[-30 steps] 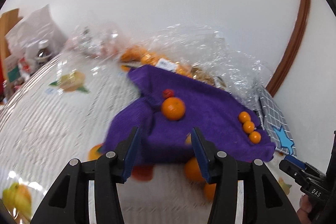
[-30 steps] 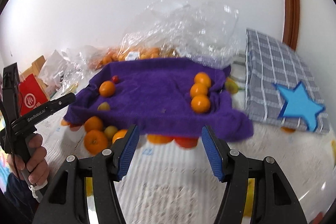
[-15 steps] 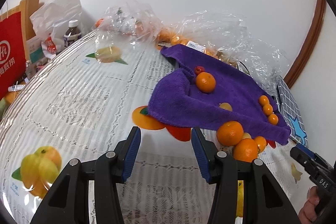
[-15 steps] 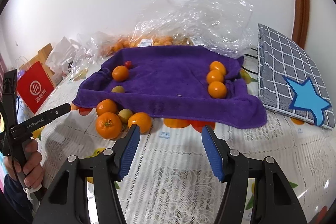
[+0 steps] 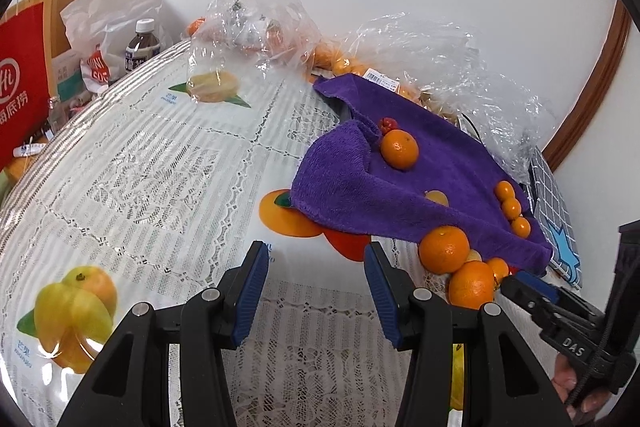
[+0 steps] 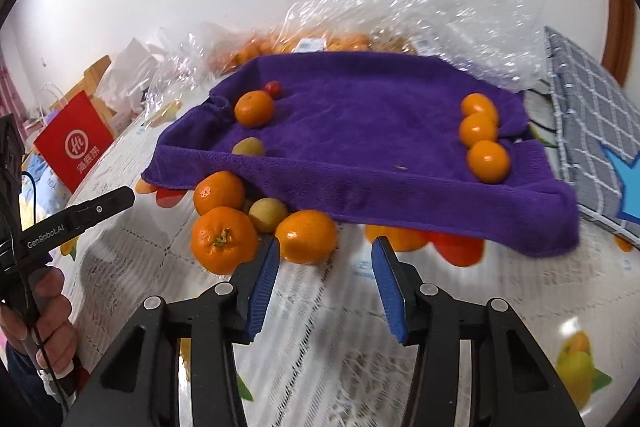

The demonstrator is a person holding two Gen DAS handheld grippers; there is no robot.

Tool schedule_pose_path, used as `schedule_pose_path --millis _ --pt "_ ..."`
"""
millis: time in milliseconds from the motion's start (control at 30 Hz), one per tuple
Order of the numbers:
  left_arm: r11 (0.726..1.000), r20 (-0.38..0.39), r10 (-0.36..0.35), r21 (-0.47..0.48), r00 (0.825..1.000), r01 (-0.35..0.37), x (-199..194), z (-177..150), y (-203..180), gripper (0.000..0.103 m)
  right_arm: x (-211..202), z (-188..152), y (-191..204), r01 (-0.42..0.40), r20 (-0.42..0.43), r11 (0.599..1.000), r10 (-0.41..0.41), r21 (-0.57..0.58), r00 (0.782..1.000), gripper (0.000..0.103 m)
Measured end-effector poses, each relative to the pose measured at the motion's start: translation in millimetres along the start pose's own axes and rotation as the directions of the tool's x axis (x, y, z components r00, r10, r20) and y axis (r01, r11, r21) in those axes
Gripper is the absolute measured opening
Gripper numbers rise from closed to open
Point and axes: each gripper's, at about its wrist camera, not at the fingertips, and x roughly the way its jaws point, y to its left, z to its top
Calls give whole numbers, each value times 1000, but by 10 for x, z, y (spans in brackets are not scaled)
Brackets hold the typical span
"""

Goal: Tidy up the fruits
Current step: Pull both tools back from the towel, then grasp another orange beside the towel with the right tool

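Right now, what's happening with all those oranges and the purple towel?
A person holds a gripper in each hand and is sorting fruit on a purple towel. Three small oranges sit in a row on it already. More oranges wait on the table at the towel's front edge. The right gripper is closing with nothing between its fingers, right by one loose orange. The left gripper is open and empty.

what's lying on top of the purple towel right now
On the purple towel: three small oranges in a row, one orange, a small red fruit, a yellowish fruit. What's under it is hidden.
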Motion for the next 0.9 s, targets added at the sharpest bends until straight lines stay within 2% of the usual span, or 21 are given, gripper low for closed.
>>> schedule_pose_path --millis 233,267,333,467,500,633,767,900 --pt "1000 -12 -5 -8 1000 5 30 2 9 48 224 74 1 -41 -56 999 41 6 998 49" --pt "1000 -12 -5 -7 1000 4 33 0 6 48 244 74 1 -47 -60 999 48 9 997 47" --pt "1000 -13 -4 -1 1000 4 40 -2 -4 48 251 68 4 -67 -58 998 68 11 996 37" --pt "1000 -8 -8 24 1000 8 32 -12 -47 48 147 39 -7 -43 -27 999 43 -5 999 37" --pt "999 -9 -18 32 1000 18 33 -13 -65 48 100 24 -34 -34 -16 999 34 -3 999 37" --pt "989 -54 -138 38 989 140 66 -17 -168 48 -105 -64 -207 8 19 1000 -8 7 1000 37" --pt "981 -65 -185 54 981 188 122 18 -391 47 -275 -178 -390 66 32 998 -67 6 997 37" --pt "967 -113 -244 43 963 250 277 66 -639 47 -393 -298 -534 91 33 996 -92 17 995 37"
